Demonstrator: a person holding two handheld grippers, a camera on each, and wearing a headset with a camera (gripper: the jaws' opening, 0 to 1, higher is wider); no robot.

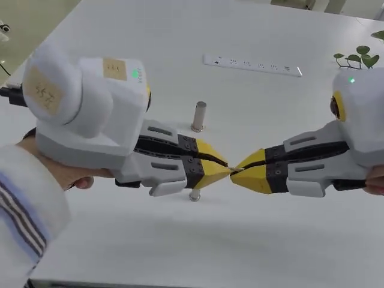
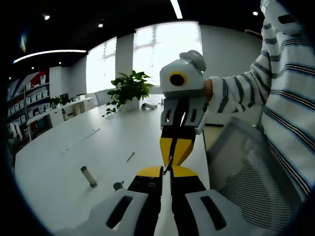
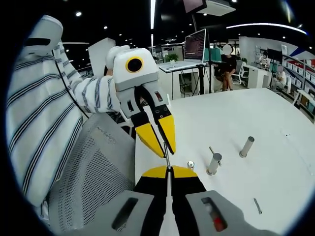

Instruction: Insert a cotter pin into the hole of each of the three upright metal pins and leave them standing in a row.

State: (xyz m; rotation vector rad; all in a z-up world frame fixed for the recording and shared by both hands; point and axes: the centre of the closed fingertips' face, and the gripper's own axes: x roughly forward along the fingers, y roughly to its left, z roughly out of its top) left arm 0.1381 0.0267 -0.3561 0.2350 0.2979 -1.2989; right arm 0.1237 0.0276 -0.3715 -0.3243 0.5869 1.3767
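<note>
My left gripper [image 1: 227, 171] and right gripper [image 1: 236, 170] meet tip to tip above the white table. A thin cotter pin [image 3: 167, 160] runs between the two sets of tips, and both grippers look shut on it. The same cotter pin [image 2: 169, 164] shows as a short dark sliver in the left gripper view. One upright metal pin [image 1: 198, 116] stands behind the grippers. A second metal pin [image 1: 194, 195] pokes out beneath the left gripper, mostly hidden. The right gripper view shows two tall pins [image 3: 214, 163] [image 3: 246, 146] and a short one [image 3: 190, 164].
A white power strip [image 1: 252, 65] lies at the back and a small plant [image 1: 358, 57] at the far right. Loose cotter pins [image 3: 257, 205] [image 3: 211, 150] lie on the table. A mesh chair [image 2: 251, 182] stands at the table's near edge.
</note>
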